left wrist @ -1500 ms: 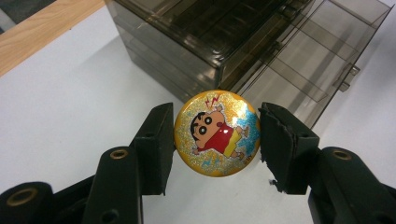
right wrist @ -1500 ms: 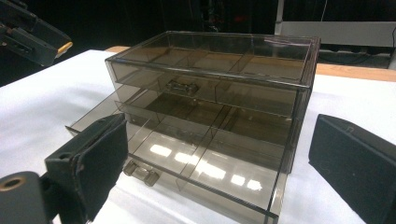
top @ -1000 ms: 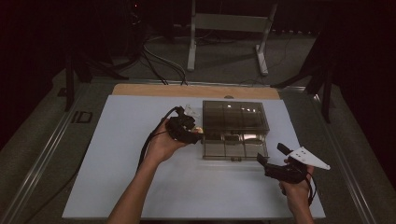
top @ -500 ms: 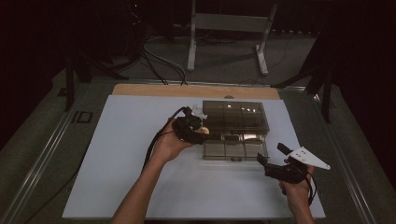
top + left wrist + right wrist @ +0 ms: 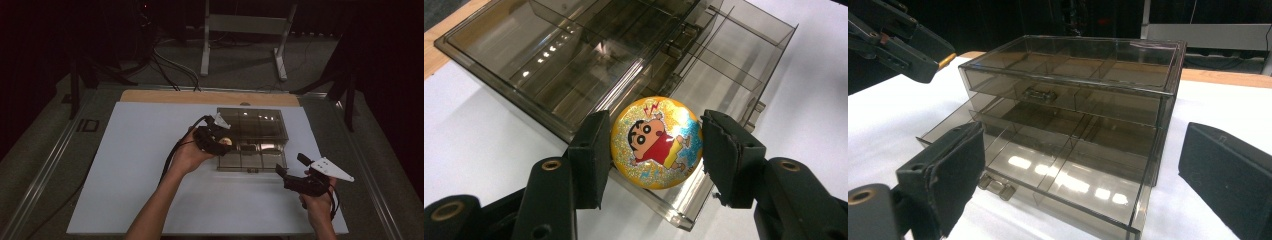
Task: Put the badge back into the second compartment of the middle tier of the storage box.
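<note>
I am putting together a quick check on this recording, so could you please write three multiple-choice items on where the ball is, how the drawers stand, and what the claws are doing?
1. Where is the round yellow glittery ball with a cartoon boy?
A. On the white table cover
B. Between the left claw's pads, above the open drawer's left end
C. On top of the box

2. How many drawers of the smoky transparent plastic drawer box are pulled out?
A. One, the lower
B. Both
C. None

3. What state is the right claw in?
A. Shut on the ball
B. Shut on a drawer handle
C. Open, holding nothing

Key: 1 B, the pads press both sides of the ball over the drawer; 2 A, the upper drawer sits flush; 3 C, its pads stand wide apart before the box.
</note>
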The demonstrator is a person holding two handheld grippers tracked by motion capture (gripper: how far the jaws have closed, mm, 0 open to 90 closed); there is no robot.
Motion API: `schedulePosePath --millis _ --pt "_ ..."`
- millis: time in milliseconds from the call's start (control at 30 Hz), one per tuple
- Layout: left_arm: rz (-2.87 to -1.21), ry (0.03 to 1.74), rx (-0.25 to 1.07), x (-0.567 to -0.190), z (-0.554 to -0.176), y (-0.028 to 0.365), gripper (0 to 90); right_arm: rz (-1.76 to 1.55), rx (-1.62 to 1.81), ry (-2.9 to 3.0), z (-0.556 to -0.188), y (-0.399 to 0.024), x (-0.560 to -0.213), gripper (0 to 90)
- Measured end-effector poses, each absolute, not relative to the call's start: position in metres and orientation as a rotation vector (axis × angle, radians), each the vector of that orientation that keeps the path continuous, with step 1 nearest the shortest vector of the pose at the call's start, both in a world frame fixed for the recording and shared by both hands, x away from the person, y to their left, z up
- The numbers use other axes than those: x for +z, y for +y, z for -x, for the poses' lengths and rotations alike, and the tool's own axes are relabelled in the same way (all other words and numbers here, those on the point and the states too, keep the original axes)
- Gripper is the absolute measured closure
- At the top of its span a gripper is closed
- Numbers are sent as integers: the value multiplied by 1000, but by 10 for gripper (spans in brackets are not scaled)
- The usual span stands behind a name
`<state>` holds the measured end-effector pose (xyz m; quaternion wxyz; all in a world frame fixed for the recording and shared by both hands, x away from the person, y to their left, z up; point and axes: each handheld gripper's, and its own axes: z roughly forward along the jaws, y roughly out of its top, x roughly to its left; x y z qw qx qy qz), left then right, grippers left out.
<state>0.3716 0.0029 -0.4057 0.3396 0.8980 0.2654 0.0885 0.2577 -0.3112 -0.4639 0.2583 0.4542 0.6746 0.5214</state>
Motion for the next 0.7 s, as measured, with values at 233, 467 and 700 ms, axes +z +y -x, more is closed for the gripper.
schedulePosePath --millis 233,467,700 --pt "-2335 683 223 -407 -373 -2 486 -1232 1411 1832 -258 -311 -464 44" --pt "-2339 676 214 -409 -374 -10 487 -1230 1412 1828 -257 -312 -463 44" --pt "-2343 667 204 -412 -375 -16 487 -1230 1413 1829 -257 -311 -464 44"
